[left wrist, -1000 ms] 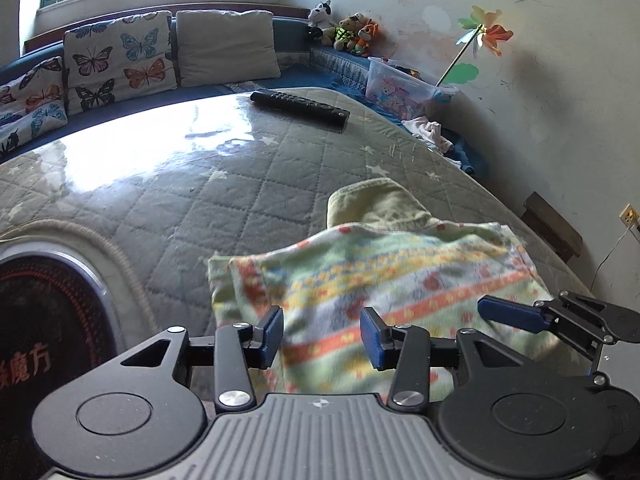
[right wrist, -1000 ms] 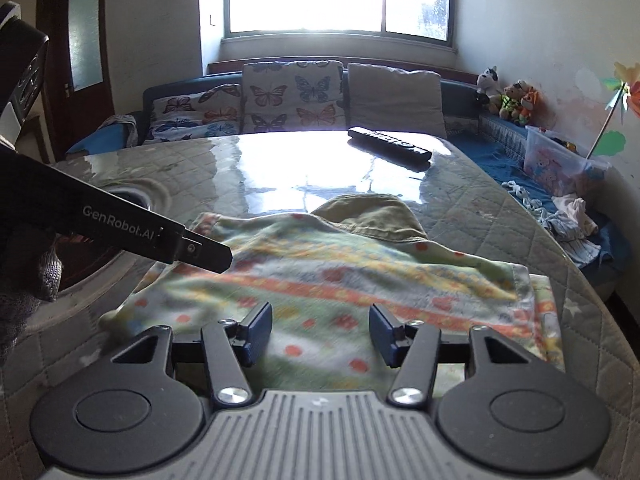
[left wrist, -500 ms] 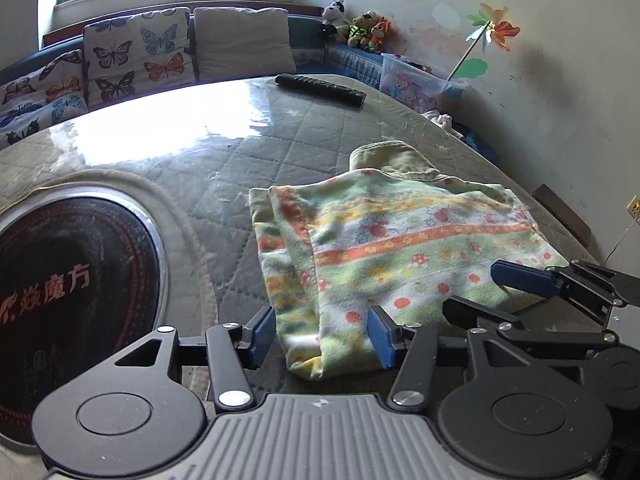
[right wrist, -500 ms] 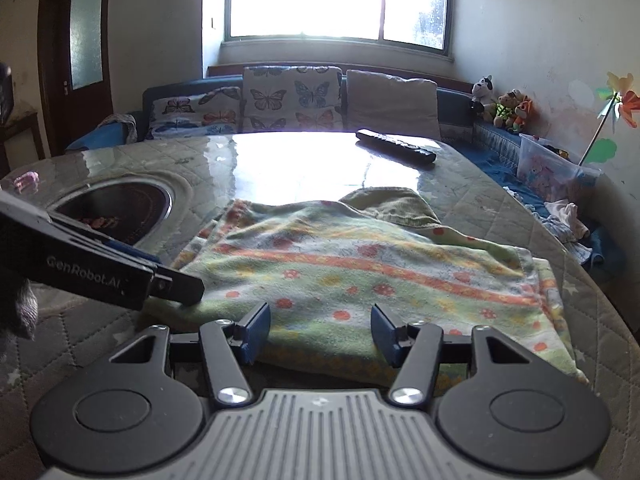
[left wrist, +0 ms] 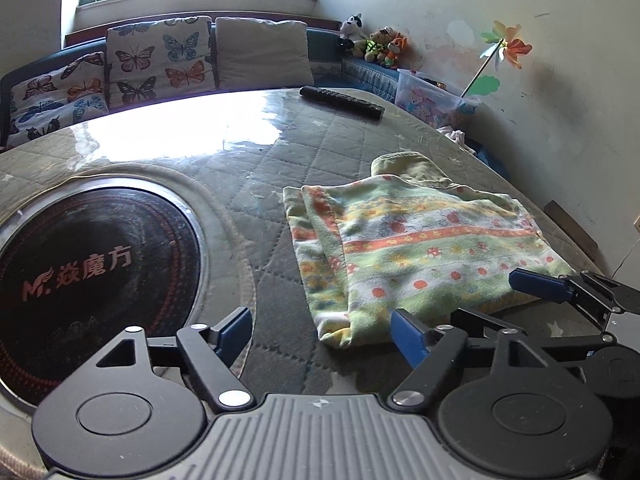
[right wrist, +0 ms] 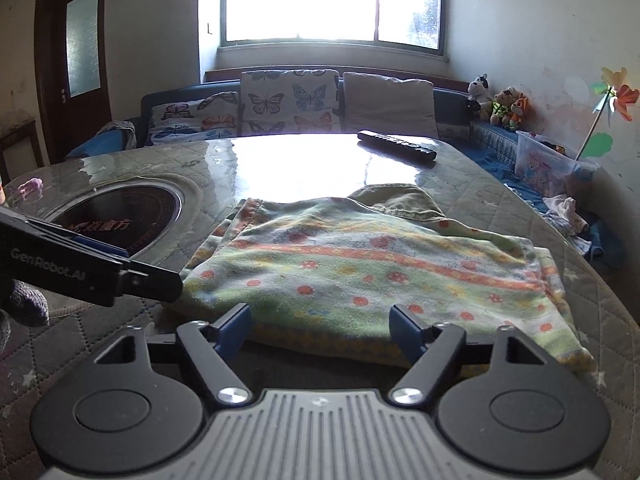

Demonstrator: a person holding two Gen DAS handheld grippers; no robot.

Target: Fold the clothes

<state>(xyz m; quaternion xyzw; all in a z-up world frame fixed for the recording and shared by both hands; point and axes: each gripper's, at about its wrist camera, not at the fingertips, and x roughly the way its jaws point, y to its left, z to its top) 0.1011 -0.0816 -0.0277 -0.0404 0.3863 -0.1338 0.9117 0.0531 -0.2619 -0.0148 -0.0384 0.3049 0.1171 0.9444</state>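
Observation:
A folded green and orange patterned garment (left wrist: 416, 248) lies flat on the quilted table cover, with an olive cloth piece (left wrist: 412, 166) sticking out from under its far edge. It also shows in the right wrist view (right wrist: 360, 272). My left gripper (left wrist: 322, 330) is open and empty, just short of the garment's near left corner. My right gripper (right wrist: 320, 322) is open and empty at the garment's near edge. The right gripper's fingers (left wrist: 540, 284) show at the right in the left wrist view. The left gripper's body (right wrist: 80, 268) shows at the left in the right wrist view.
A round black induction cooktop (left wrist: 92, 272) is set into the table on the left. A black remote control (left wrist: 342, 102) lies at the table's far side. A sofa with butterfly cushions (right wrist: 288, 100) stands behind. A plastic bin (right wrist: 548, 164) and loose clothes (right wrist: 568, 212) sit to the right.
Both grippers have pulled back from over the garment toward its near edge and opened wider. The garment lies folded and still on the table.

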